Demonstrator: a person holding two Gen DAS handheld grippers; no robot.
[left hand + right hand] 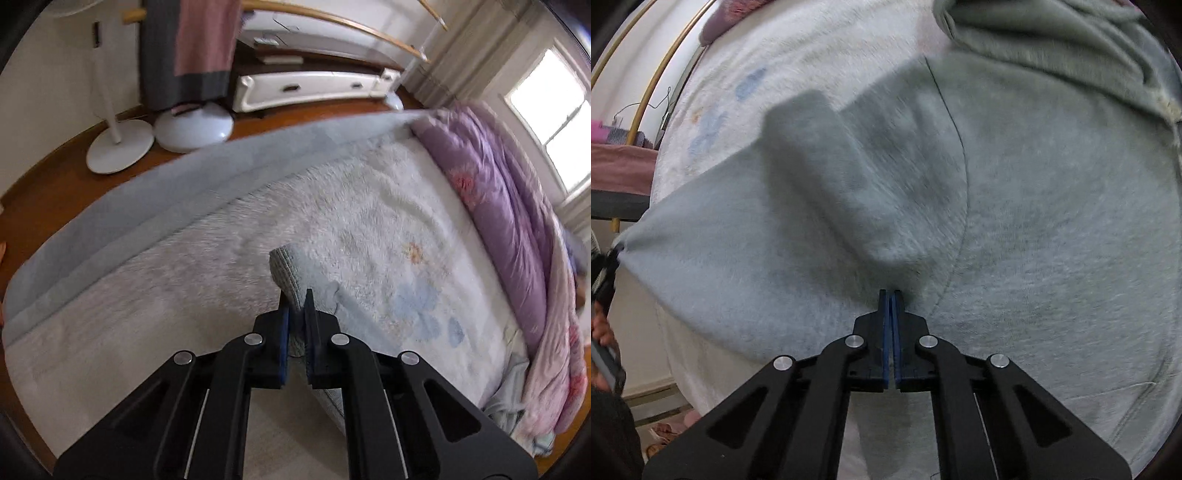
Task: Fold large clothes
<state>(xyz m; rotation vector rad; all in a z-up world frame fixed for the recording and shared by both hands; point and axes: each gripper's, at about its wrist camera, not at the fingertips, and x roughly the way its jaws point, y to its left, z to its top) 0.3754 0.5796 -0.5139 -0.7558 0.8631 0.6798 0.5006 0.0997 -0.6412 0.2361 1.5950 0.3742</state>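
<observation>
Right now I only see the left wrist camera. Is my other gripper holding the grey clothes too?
Observer: Yes, the right gripper is shut, pinching a fold of the grey sweatshirt.
Operator: Where is that fold?
Observer: Beside the curved shoulder seam, where the sleeve starts.
Operator: Is the sleeve lying flat?
Observer: No, it is stretched taut sideways to the left gripper.

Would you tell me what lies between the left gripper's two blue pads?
A ribbed edge of the grey garment is pinched between the left gripper pads, as the left wrist view shows.
</observation>
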